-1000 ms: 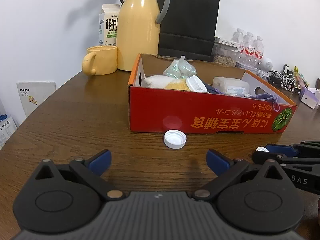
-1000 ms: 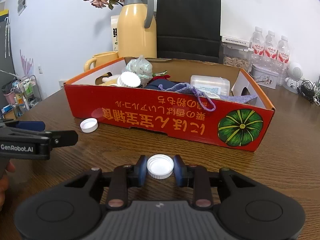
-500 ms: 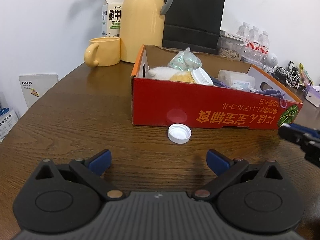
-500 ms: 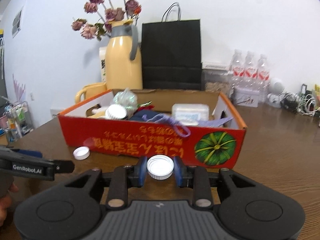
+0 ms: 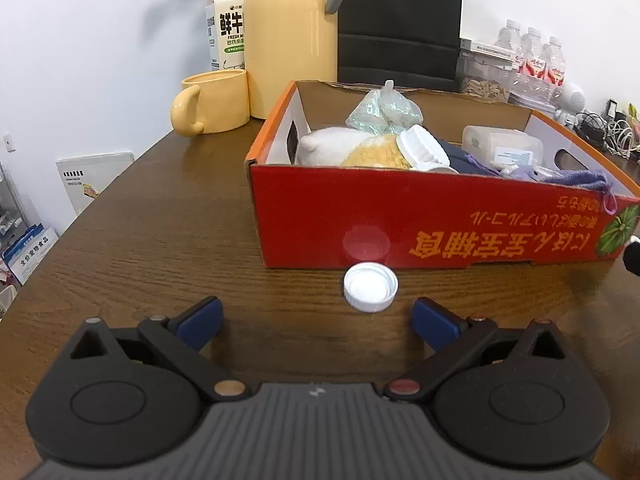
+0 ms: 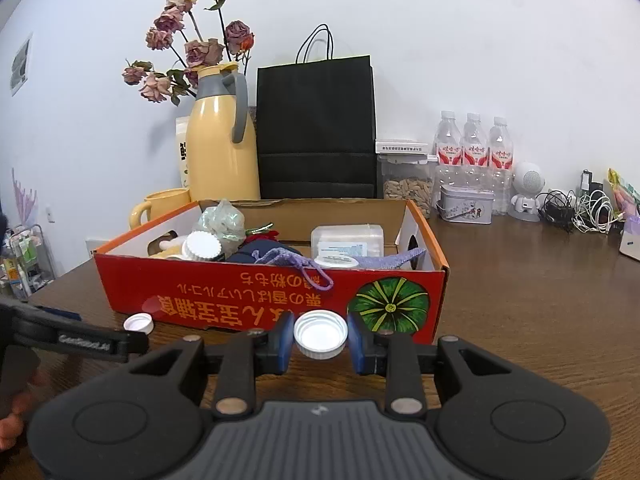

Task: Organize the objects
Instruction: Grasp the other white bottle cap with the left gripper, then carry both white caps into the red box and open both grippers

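Caps first: carry the cap (image 6: 320, 334) your right gripper (image 6: 320, 340) pinches (left gripper (image 5: 316, 318) gapes empty) over the red box (image 6: 272, 300) wall, level.

Left hand-held gripper (image 5: 316, 320) spread wide, right hand-held gripper (image 6: 320, 338) clamped.

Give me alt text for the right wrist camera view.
The right gripper holds a white bottle cap between its blue pads, raised in front of a red cardboard box full of odds and ends. A second white cap lies on the wooden table by the box.
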Demonstrator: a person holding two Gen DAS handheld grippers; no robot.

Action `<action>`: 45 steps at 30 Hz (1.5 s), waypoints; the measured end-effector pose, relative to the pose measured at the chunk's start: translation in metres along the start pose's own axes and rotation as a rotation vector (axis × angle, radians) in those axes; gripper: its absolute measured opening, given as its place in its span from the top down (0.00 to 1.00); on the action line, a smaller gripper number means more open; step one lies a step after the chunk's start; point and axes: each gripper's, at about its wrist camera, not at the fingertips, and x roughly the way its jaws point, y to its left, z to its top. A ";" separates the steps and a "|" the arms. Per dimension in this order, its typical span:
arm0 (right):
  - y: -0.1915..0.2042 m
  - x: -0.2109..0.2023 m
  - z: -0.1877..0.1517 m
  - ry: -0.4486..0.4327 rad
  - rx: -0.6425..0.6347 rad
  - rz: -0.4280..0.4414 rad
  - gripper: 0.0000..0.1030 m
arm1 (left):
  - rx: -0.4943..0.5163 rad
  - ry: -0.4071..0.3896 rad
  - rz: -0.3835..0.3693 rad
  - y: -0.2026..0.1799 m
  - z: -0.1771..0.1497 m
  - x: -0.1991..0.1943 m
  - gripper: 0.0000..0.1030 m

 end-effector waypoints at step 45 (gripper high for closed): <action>0.007 0.003 0.083 -0.218 -0.054 0.046 0.74 | -0.034 -0.419 -0.152 -0.040 0.081 -0.069 0.72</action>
